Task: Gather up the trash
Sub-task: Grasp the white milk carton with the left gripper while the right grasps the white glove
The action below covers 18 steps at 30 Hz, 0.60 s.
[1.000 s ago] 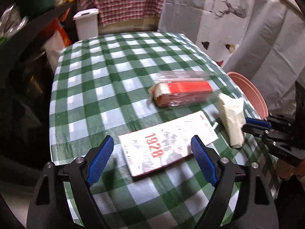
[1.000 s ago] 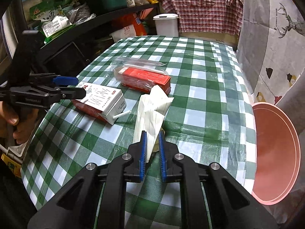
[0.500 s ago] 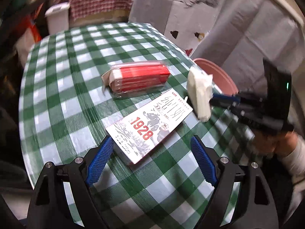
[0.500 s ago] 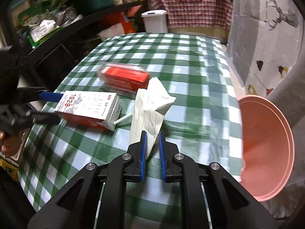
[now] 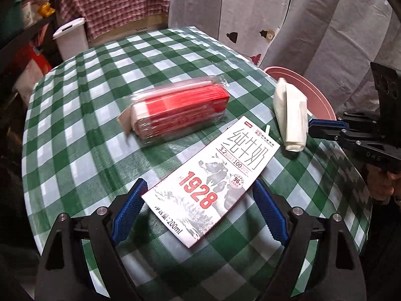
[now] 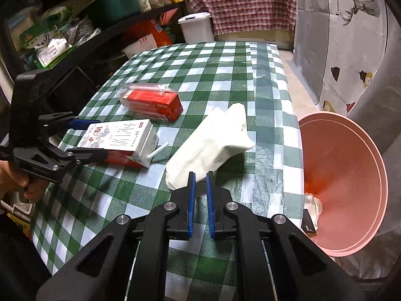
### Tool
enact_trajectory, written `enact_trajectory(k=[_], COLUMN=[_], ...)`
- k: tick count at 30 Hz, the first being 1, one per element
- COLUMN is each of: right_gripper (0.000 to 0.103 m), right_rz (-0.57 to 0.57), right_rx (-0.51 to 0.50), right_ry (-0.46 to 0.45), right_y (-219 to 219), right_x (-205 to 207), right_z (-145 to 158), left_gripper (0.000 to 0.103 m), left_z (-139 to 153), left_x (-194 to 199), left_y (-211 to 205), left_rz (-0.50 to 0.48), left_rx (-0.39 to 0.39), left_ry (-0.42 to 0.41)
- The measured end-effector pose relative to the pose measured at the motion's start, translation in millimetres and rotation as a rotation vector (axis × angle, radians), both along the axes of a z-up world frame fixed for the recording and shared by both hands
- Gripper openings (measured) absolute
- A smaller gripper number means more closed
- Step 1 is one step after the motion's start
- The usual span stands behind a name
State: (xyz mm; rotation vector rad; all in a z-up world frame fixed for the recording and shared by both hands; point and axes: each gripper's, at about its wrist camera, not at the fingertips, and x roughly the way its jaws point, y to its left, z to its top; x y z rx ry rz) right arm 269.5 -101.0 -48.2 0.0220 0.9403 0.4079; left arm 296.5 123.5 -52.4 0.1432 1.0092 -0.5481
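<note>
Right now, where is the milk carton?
The milk carton lies flat on the checked table, between the open left tongs, just in front of the red wrapped box.

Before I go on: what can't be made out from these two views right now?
- Pink bin: its bottom, right wrist view, cut off by the right gripper body.
- Red packet: print, left wrist view, motion blur.
- Milk carton: underside, both views.
- White paper bag: contents, closed paper.

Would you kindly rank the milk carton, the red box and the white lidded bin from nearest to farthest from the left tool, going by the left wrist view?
1. Milk carton, lying between the open left tool fingers.
2. Red box, mid-table beyond the carton.
3. White lidded bin, past the table's far left edge.
</note>
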Motion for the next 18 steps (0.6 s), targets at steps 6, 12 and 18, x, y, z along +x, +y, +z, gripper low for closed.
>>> enact_trajectory(k=[6,12,18], right_gripper=[0.026,0.042,0.038], right_rz=[-0.051,-0.078,-0.094], right_rx=[0.076,0.107,0.096], right_ry=[-0.004,0.021,0.058], right_y=[-17.8,-15.0,-4.4], right_x=[5.3,17.6,30.6], right_z=[4.7,-5.3,-17.4], left_gripper=[0.069,0.056,0.056], left_z=[2.1,9.0,6.2], left_x=[-3.7,-10.9,-23.1], left_y=[-10.2,1.2,13.5], left_rz=[-0.035,-0.018,-0.028], left_rx=[0.027,0.038,0.022], left_ry=[0.011,0.002,0.043])
